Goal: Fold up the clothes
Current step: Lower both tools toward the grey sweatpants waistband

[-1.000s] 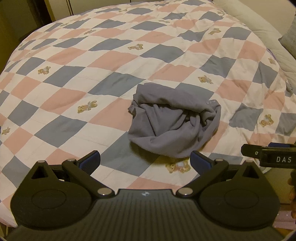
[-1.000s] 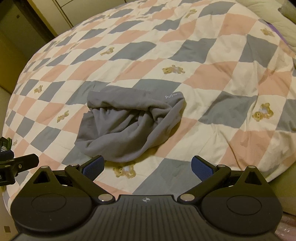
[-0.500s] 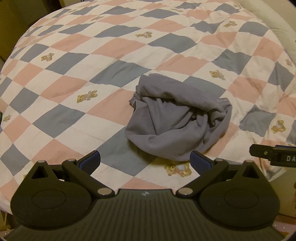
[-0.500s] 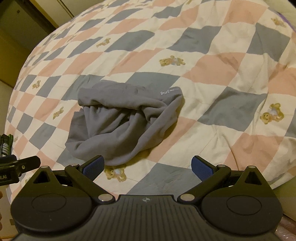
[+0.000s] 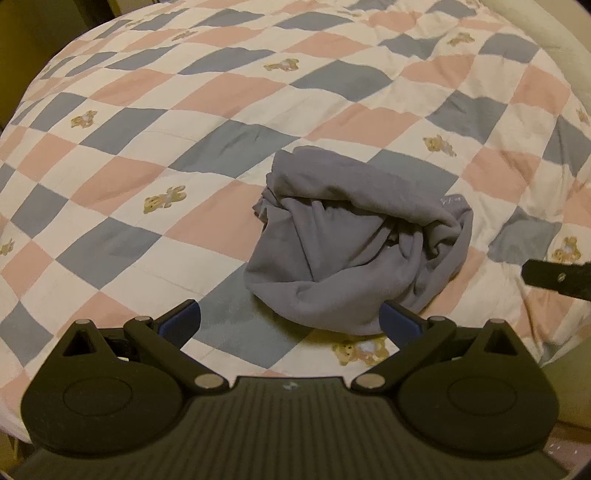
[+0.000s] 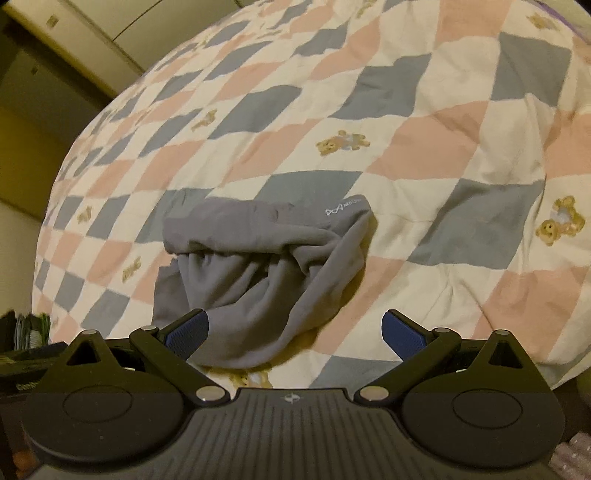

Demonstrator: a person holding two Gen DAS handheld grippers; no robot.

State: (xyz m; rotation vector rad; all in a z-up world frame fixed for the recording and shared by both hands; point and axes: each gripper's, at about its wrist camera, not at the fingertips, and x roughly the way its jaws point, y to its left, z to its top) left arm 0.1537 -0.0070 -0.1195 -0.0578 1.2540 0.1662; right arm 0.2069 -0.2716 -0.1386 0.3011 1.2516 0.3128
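A crumpled grey garment lies bunched near the front edge of the bed; in the right wrist view the garment shows a small white logo on its far hem. My left gripper is open, its blue pads just short of the garment's near edge. My right gripper is open too, hovering over the garment's near right part, with the left pad overlapping the cloth in view. Nothing is held. A dark part of the right gripper shows at the right edge of the left wrist view.
The bed carries a checked quilt of pink, grey and white squares with small bears. A pale pillow or headboard edge runs along the far right. Cupboard doors stand beyond the bed. The quilt's near edge drops off at the right.
Both grippers have moved forward and down toward the garment, which now looms larger. The garment has not moved, and both grippers stay open.
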